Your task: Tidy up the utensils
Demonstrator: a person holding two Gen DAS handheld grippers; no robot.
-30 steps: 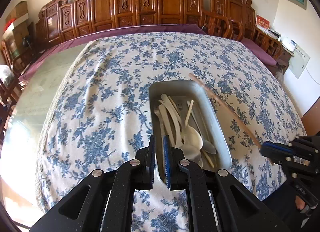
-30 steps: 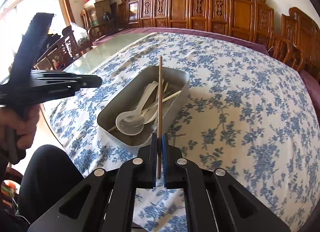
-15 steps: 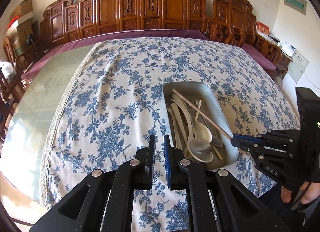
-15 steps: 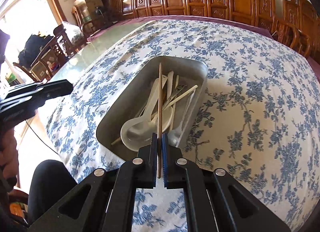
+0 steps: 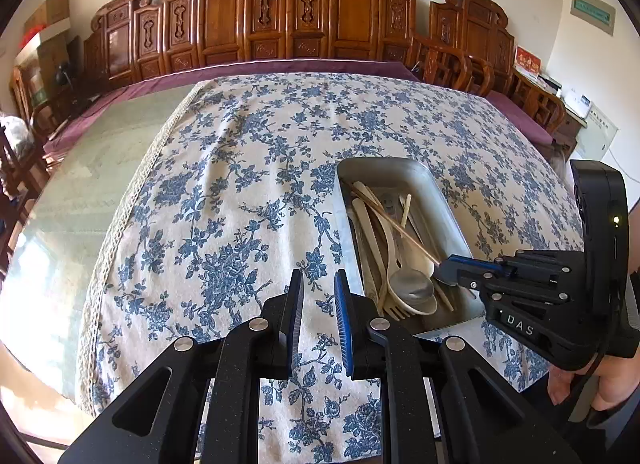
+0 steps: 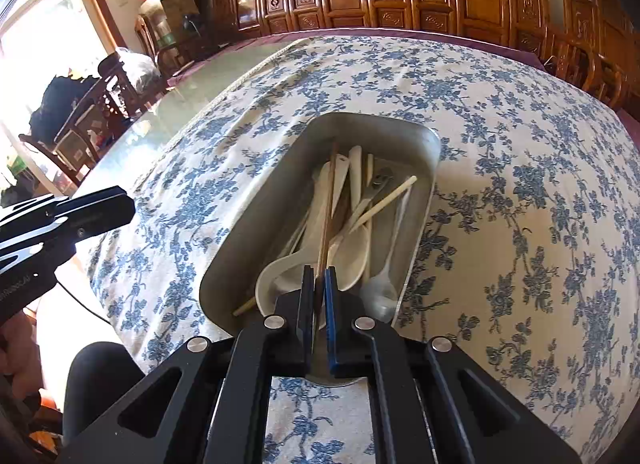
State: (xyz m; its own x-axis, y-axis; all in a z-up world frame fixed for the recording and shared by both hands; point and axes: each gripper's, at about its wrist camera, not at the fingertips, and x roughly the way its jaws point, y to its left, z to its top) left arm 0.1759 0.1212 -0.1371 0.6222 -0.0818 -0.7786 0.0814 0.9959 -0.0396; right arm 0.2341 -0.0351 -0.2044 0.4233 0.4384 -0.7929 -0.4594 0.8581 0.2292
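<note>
A metal tray (image 5: 444,199) (image 6: 248,223) sits on the flowered tablecloth and holds several pale spoons, a fork and chopsticks. My right gripper (image 6: 319,280) (image 5: 442,270) is low over the tray's near end, its jaws close around a brown chopstick (image 6: 328,203) (image 5: 396,225) that lies sloping into the tray among the spoons. My left gripper (image 5: 319,284) is a little open and empty, over the cloth just left of the tray; it also shows at the left edge of the right wrist view (image 6: 96,209).
The blue-flowered tablecloth (image 5: 240,183) covers most of a glass-topped table (image 5: 80,191). Carved wooden chairs (image 5: 320,23) line the far side. The person's dark knee (image 6: 100,376) is at the table's near edge.
My right gripper has come down with the brown chopstick, from above the tray into it. My left gripper has drifted left, away from the tray, and opened slightly.
</note>
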